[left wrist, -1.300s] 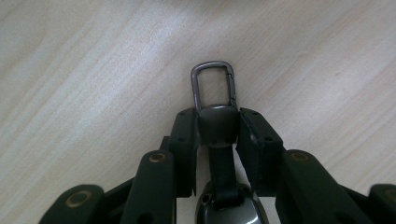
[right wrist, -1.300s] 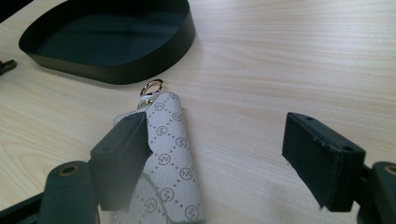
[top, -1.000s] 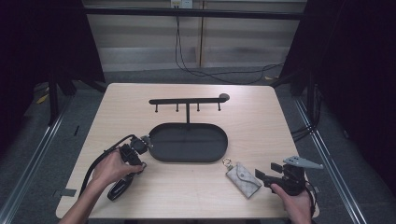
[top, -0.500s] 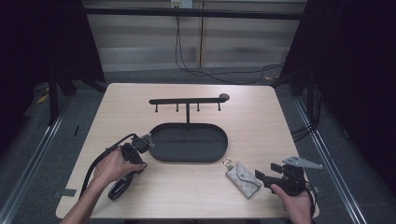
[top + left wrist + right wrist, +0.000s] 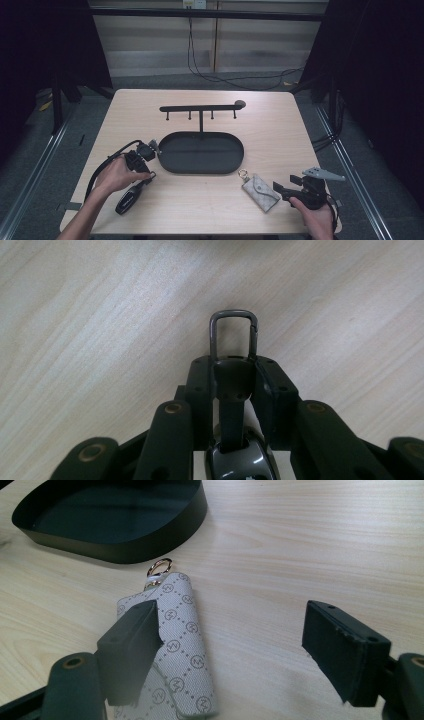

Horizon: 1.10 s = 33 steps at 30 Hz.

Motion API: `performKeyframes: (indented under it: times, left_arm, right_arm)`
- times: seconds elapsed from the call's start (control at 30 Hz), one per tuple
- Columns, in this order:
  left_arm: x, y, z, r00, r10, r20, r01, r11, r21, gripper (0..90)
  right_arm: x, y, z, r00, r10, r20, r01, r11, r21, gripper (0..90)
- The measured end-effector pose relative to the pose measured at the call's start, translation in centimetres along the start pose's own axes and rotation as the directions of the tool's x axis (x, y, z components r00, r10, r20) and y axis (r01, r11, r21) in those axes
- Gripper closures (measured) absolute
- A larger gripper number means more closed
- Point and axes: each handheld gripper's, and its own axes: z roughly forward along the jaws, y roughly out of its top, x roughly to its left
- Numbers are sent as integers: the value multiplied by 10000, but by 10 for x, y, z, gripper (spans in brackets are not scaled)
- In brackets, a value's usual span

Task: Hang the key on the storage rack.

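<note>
The left gripper [image 5: 234, 385] is closed, and a dark key fob [image 5: 232, 400] is clamped between its pads, with the fob's rectangular metal loop [image 5: 233, 335] projecting beyond the fingertips over the bare wood of the table [image 5: 90, 330]. The jaws have just been closing onto this fob. In the high view the left gripper [image 5: 142, 152] is seen just beside the left end of the black oval tray [image 5: 201, 152], and a dark elongated body [image 5: 129, 197] is seen lying on the table below the left hand [image 5: 117, 175]; whether it belongs to the fob or to the gripper cannot be told. The right gripper [image 5: 232, 645] is held with its jaws well apart, and nothing is pressed by its pads. A grey monogrammed key pouch [image 5: 177, 650] with a gold ring [image 5: 159, 567] is seen lying flat on the table, partly covered by the left-hand pad in the right gripper view; contact between pad and pouch cannot be determined. The lower end of the pouch is cut off by the frame edge. In the high view the pouch [image 5: 260, 191] is located near the tray's lower right, with the right gripper [image 5: 280, 190] just beside it. A black hook rack [image 5: 200, 109] is seen standing at the tray's far rim. Both forearms are entered from the bottom edge; the right hand [image 5: 312, 210] is partly cut off there.
</note>
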Motion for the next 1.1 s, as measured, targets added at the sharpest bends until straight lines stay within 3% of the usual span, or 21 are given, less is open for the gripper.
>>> performKeyframes:
  times: [0.17,0.3,0.5,0.57,1.1]
  left_arm:
    - [1,-2,-8,9998,24,194,-19,9997,-241,707]
    - [3,-5,-17,9994,-308,139,314,9984,-469,707]
    - [6,-8,-31,9998,-186,72,192,9958,-894,707]
    - [8,-9,-35,9995,-210,229,231,9952,-947,707]
    - [18,-22,-60,9980,-618,150,632,9902,-1246,707]
  right_arm:
    - [0,0,0,10000,14,5,-14,10000,9,229]
    - [0,0,0,10000,24,13,-24,10000,-5,229]
    - [0,0,0,10000,27,8,-27,10000,-10,229]
    - [0,0,0,10000,31,7,-31,10000,-13,229]
    - [0,0,0,10000,56,14,-56,10000,-24,222]
